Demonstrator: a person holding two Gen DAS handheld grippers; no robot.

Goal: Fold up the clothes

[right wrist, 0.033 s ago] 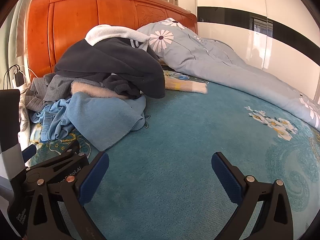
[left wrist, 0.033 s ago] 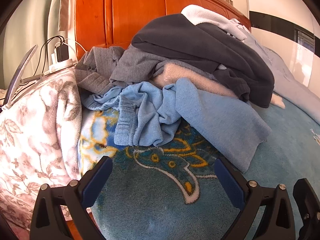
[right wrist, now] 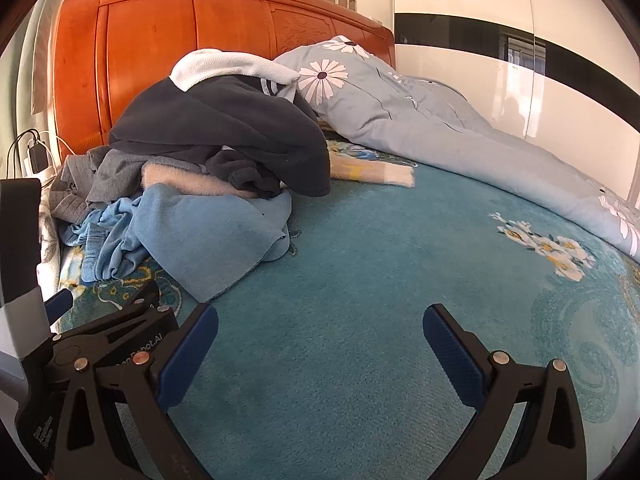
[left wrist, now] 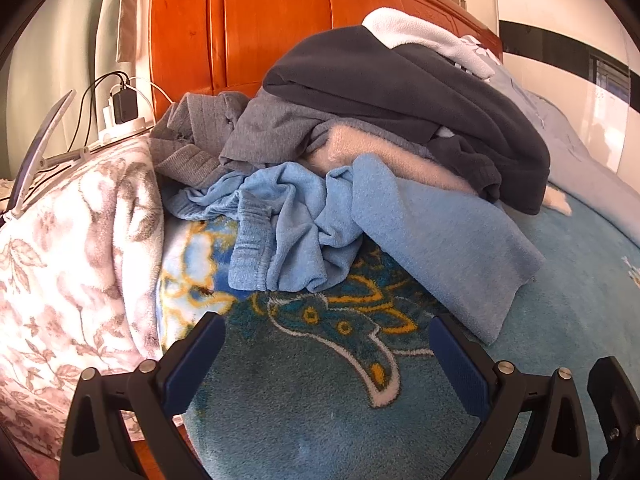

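Both the left gripper (left wrist: 326, 344) and the right gripper (right wrist: 320, 332) hover with blue-padded fingers spread wide, empty, over the plush teal bed blanket (right wrist: 360, 300). Beyond lies a rumpled heap: a fuzzy light-blue garment (left wrist: 420, 236), grey knitwear (left wrist: 276, 136) and a dark navy fleece (left wrist: 400, 92) against the glossy orange wooden headboard (left wrist: 256, 28).

One heap of clothes holds at least five garments: one dark navy fleece top (left wrist: 400, 92), one white fleece piece (left wrist: 416, 32), one grey knitted sweater (left wrist: 200, 136), one cream fluffy garment (left wrist: 384, 152), one light blue fleece garment (left wrist: 432, 236). One grey-blue daisy-print quilt (right wrist: 420, 120). Two black open tools.
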